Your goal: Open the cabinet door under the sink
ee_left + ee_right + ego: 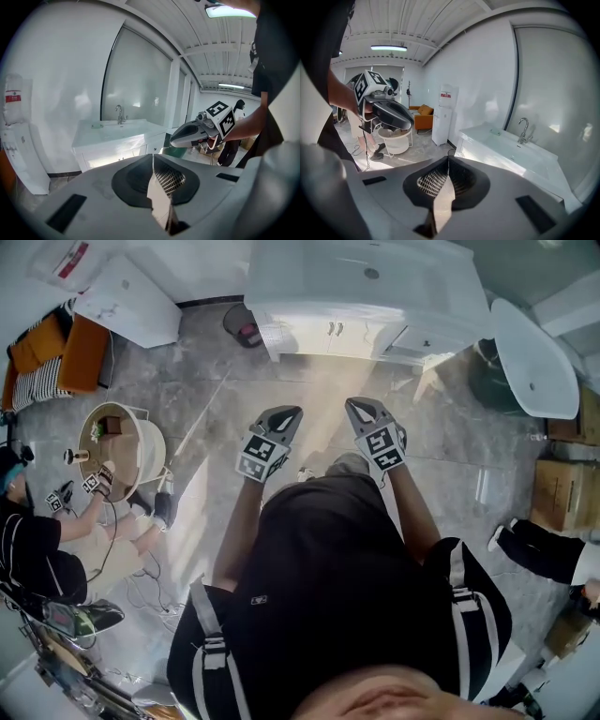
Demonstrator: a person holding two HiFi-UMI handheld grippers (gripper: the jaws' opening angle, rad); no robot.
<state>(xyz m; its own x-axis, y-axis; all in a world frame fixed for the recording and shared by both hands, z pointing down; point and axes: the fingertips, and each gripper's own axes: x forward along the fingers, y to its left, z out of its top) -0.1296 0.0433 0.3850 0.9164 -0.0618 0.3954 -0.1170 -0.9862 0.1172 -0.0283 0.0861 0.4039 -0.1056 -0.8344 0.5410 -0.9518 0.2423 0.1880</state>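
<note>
Black clothing on the person [347,596] fills 6 o'clock in the head view, and both arms reach out from it toward 12 o'clock. The left gripper [153,156] has its jaws pressed together with nothing between them. The right gripper [448,158] looks the same, tips meeting and empty. The 2 tools sit side by side, well apart from the sink [370,277], which stands at 12 o'clock. The cabinet door [314,337] lies under it on the sunlit front, closed, with 2 small handles [335,329] close together at the centre.

The likeliest trouble is arriving with the jaws closed. They would have to part before either handle can be gripped, or the tip would only knock against the panel. Because the handles are small and nearly touching, a careless reach could catch the wrong door or slip off. The door would swing out toward the person, so standing too close could block it.

Nothing stands on the grey floor [309,381] between the tools and the door. A dark shoe-like object [244,327] lies at 11 o'clock, just beside the cabinet's corner. A white bathtub [530,357] is at 2 o'clock. A round white side table [127,451] and a seated person [37,540] are at 9 o'clock, well away.
</note>
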